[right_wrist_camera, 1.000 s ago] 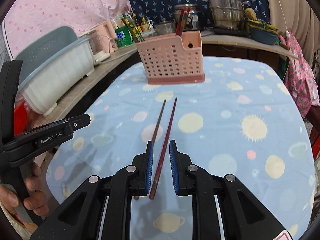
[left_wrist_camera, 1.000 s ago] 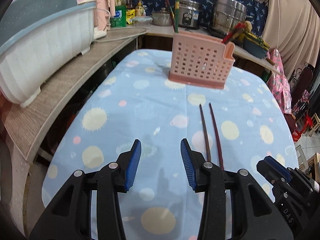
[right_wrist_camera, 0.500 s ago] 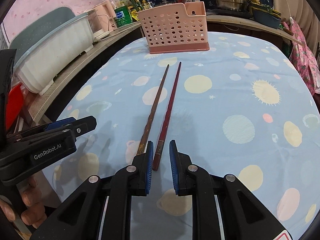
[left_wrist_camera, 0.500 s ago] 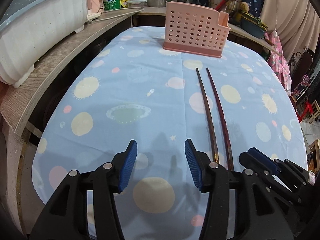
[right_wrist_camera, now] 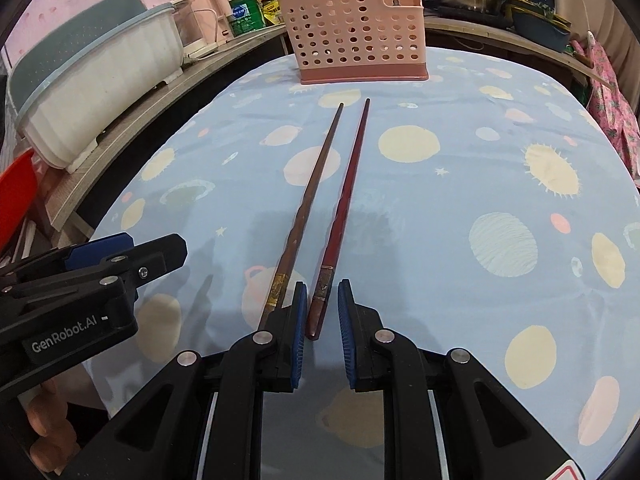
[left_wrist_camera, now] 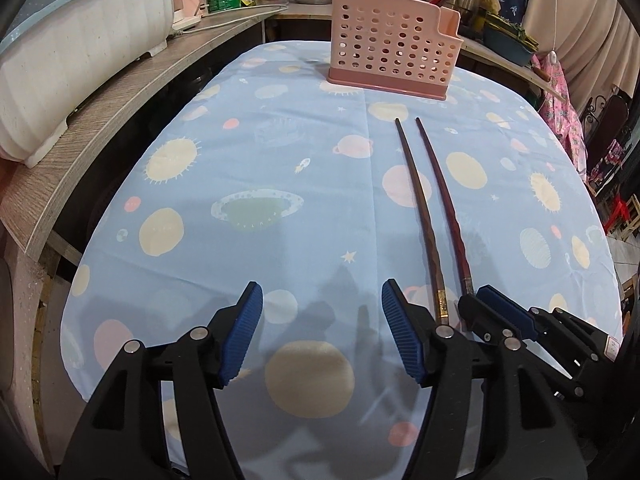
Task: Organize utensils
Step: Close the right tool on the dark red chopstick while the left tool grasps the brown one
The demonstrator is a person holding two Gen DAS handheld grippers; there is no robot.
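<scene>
Two long chopsticks lie side by side on the blue planet-print tablecloth, a brown one (right_wrist_camera: 308, 196) and a red one (right_wrist_camera: 346, 192), tips pointing at a pink perforated utensil holder (right_wrist_camera: 356, 32) at the far end. My right gripper (right_wrist_camera: 322, 312) is open by a narrow gap, its jaws on either side of the red chopstick's near end without touching it; the brown one lies just outside the left jaw. My left gripper (left_wrist_camera: 322, 336) is wide open and empty, left of the chopsticks (left_wrist_camera: 420, 208), with the holder (left_wrist_camera: 390, 50) far ahead.
A wooden counter (left_wrist_camera: 104, 116) runs along the table's left side and carries a white tub with a blue rim (left_wrist_camera: 76, 36). Pots, bottles and jars stand on the counter behind the holder. The table edge drops off on the right.
Both grippers have pulled back toward the near end of the table, so the holder looks farther off. The right jaws now flank only the red chopstick's handle end. The chopsticks have not moved.
</scene>
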